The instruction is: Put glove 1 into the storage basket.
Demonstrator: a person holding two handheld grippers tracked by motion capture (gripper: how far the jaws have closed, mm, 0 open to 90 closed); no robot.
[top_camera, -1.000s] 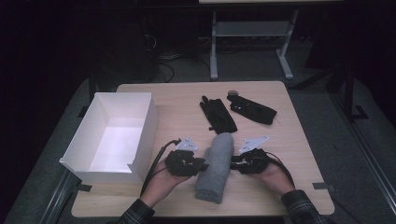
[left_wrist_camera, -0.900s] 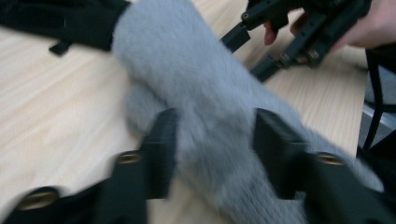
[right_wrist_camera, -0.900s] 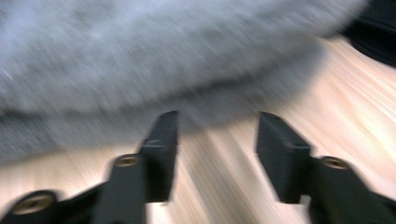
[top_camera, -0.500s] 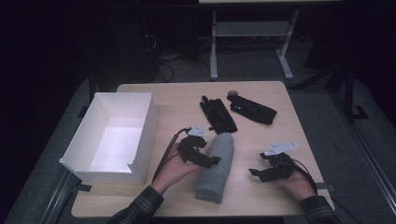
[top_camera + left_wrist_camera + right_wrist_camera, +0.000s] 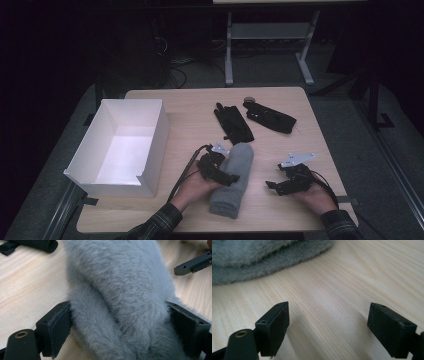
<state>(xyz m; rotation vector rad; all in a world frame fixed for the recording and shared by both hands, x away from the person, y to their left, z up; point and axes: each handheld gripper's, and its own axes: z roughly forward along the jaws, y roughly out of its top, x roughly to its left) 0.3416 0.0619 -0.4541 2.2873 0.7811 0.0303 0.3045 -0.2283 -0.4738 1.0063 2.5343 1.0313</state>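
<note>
- Left gripper [image 5: 227, 176]: jaws spread wide, straddling the folded grey fuzzy fabric roll [image 5: 233, 178]. They've just been opening, and the fleece bulges between the pads, maybe brushing them, but isn't squeezed.
- Right gripper [image 5: 274, 186]: jaws have also just opened, nothing between them but bare wood, a bit off the roll's right side.
- The roll lies lengthwise on the light wooden worktop [image 5: 310, 135], near the front edge, between the two hands.
- My guess for doing this well: bite deep across the middle so the folded layers don't slide apart.
- Around it: open white cardboard box [image 5: 155, 135] to the left, black glove [image 5: 234, 124] touching the roll's far end, black pouch [image 5: 272, 117] beyond. The glove could drag along.
</note>
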